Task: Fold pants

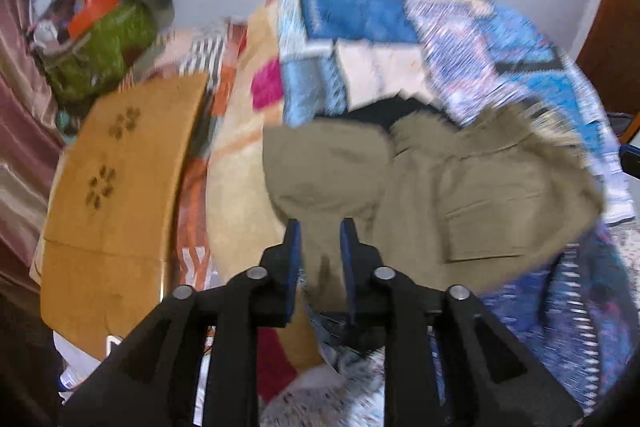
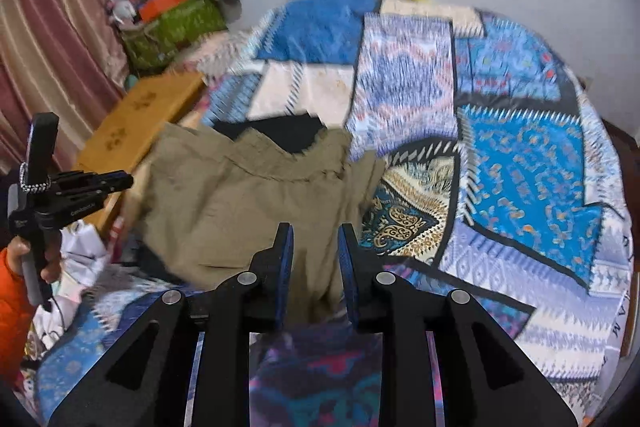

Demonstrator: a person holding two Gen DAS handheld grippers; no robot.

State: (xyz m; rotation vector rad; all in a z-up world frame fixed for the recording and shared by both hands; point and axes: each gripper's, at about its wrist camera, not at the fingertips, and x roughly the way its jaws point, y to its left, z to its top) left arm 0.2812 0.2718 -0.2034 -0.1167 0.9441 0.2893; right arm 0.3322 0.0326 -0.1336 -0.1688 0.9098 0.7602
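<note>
Khaki pants (image 1: 460,187) lie crumpled on a patchwork bedspread (image 1: 500,39), with a back pocket flap showing. My left gripper (image 1: 321,227) reaches over their near left part; its blue-padded jaws stand a little apart with a loose fold of khaki cloth between them, not pinched. In the right wrist view the pants (image 2: 240,195) spread left of centre. My right gripper (image 2: 315,231) sits over their near right edge, also slightly parted with cloth in the gap. The left gripper (image 2: 126,182) shows at the left edge, held by a hand in an orange sleeve.
A black garment (image 1: 384,111) peeks from under the far edge of the pants. A tan board with paw prints (image 1: 120,187) lies to the left. A pile with a green bag (image 1: 100,47) sits in the far left corner by a striped curtain (image 2: 48,27). Both views are blurred.
</note>
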